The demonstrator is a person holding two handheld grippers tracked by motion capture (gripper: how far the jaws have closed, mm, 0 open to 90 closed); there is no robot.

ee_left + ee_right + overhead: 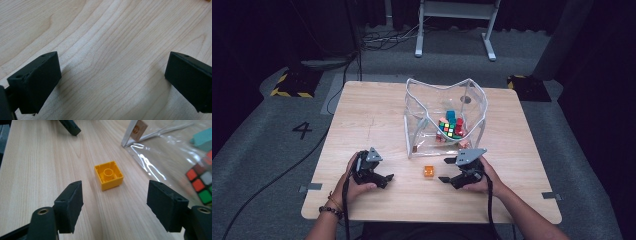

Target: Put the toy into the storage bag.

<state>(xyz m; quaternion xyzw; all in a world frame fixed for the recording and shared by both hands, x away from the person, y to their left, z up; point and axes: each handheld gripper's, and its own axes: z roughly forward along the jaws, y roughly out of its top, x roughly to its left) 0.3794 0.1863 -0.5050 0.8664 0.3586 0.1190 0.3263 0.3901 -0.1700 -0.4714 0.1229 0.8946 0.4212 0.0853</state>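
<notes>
Forearms at the near edge, then the right gripper (115, 202) lined up on the yellow brick (109, 175), jaws spread wide with nothing between them yet. Looks like the approach step of a pick, probably for dropping into the clear bag (472, 100) just beyond. Next move by my guess: slide forward so the pads straddle the brick's flat sides, then squeeze, keeping clear of the bag's plastic edge on the right.

Brick itself: small, square, bright yellow, lying hollow side up with a round tube in the middle. Sits on bare table (377, 110), near centre, just in front of the bag and between both grippers, touching neither.

Already in the bag: a colour puzzle cube (202, 182) and a teal block (203, 138), plus other small bits.

Left gripper (379, 176) parked to the left, also gaping, holding nothing, just wood grain underneath.
</notes>
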